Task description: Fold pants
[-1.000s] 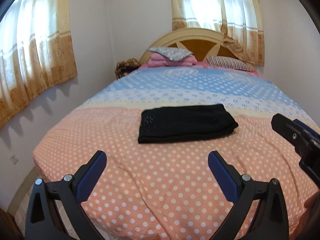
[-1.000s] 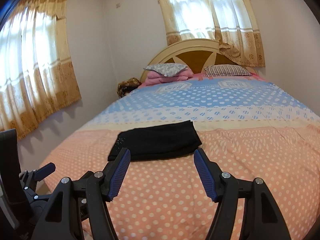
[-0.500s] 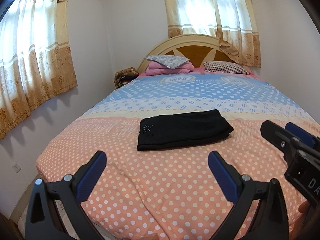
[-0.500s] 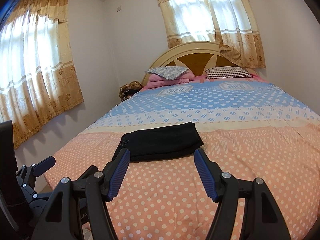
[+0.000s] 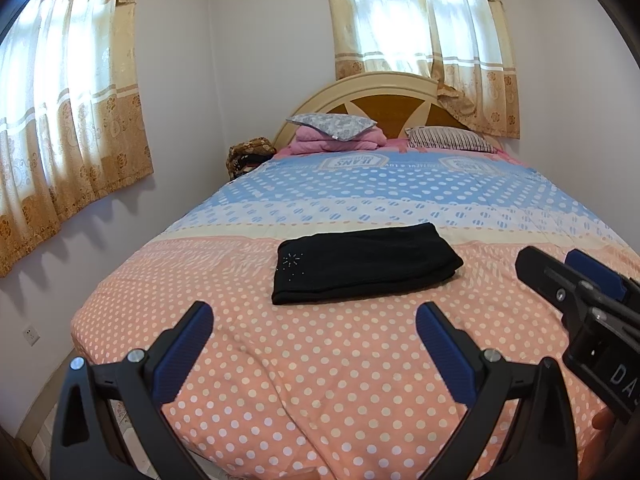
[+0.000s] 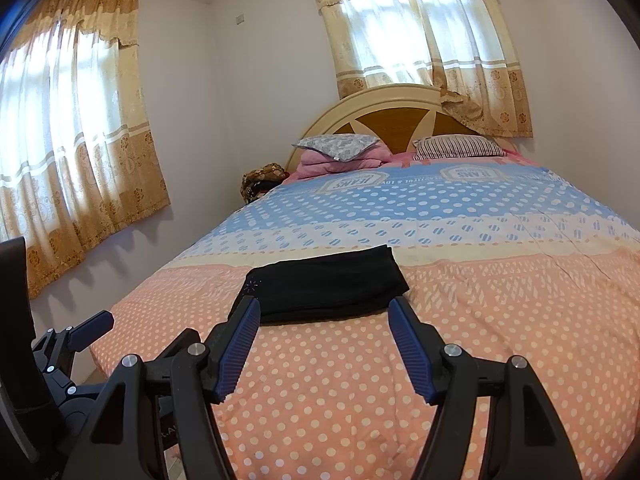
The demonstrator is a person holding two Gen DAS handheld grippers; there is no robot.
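Observation:
The black pants lie folded into a flat rectangle on the pink dotted part of the bedspread, with a small sparkly motif at their left end. My left gripper hovers over the near end of the bed, short of the pants, open with nothing between its blue pads. My right gripper is also open and empty, its fingertips just short of the near edge of the pants. Each gripper shows at the edge of the other's view: the right gripper and the left gripper.
At the head of the bed are a grey patterned pillow on a pink folded blanket, a striped pillow and a wooden headboard. A brown bag sits in the far left corner. Curtained windows line the left and back walls.
Both views have shifted only slightly. The pants lie as before, and both grippers stay open and empty.

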